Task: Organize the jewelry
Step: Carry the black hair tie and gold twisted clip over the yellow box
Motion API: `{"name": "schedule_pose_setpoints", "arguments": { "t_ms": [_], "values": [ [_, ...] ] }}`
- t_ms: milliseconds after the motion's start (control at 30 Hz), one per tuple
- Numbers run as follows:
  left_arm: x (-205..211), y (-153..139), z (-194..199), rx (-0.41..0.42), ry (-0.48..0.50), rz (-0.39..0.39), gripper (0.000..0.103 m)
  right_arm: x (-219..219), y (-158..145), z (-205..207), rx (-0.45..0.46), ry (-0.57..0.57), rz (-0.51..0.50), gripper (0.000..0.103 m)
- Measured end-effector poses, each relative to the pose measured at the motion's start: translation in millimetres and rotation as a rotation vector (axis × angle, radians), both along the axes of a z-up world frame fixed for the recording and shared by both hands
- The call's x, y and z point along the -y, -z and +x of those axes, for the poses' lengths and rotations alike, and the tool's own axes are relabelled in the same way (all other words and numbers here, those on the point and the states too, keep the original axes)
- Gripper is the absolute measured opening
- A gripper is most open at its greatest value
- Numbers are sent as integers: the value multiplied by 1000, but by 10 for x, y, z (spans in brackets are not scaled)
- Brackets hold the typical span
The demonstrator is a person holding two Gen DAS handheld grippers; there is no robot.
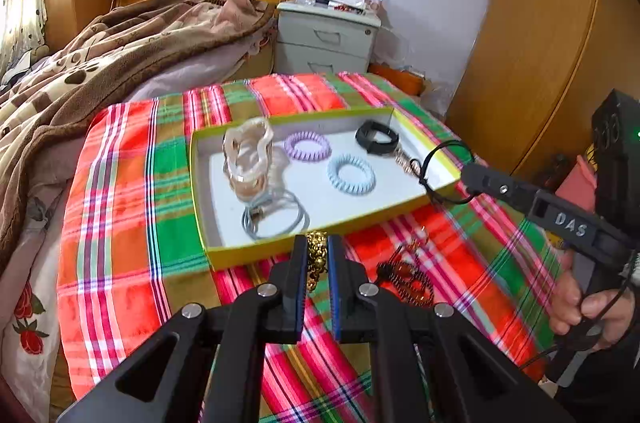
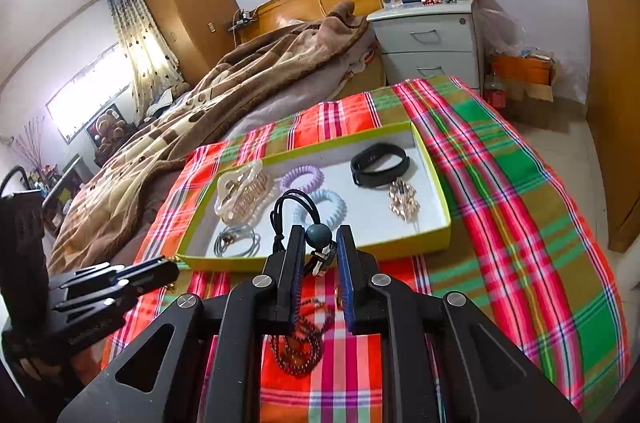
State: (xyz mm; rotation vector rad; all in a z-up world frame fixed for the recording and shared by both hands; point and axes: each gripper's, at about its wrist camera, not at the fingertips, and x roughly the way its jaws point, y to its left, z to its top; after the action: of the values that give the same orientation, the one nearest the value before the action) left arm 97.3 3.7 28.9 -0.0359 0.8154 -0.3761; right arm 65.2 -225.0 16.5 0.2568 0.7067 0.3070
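The left gripper [image 1: 318, 255] is clamping its jaws on a limp, slippery gold chain [image 1: 316, 251] at the tray's [image 1: 248, 255] near wall. The right gripper [image 2: 318, 243] is pinching a soft black hair tie [image 2: 294, 211] by its bead, over the tray.

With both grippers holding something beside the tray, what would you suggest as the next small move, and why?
I would probably ease the right gripper forward over the tray and open it there. It is shut on the black cord hair tie, which already hangs at the tray's near edge, while the left gripper, shut on the gold chain, sits just short of the wall.
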Motion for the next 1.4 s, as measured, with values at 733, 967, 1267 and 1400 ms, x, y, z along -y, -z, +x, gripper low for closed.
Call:
{"name": "schedule_pose_setpoints", "arguments": {
  "t_ms": [733, 967, 1267, 1400],
  "values": [
    [322, 7, 678, -36, 35, -38, 10, -149, -53, 1026, -44, -105, -38, 16],
    [435, 255, 851, -86, 19, 10, 10, -281, 208, 1345, -120, -138, -63, 17],
    [496, 458, 990, -125, 27, 38, 10, -359, 416, 1564, -176, -159, -119, 17],
    [521, 508, 1010, -141, 33, 41, 10, -404, 466, 1602, -189, -166, -153, 17]
  ]
}}
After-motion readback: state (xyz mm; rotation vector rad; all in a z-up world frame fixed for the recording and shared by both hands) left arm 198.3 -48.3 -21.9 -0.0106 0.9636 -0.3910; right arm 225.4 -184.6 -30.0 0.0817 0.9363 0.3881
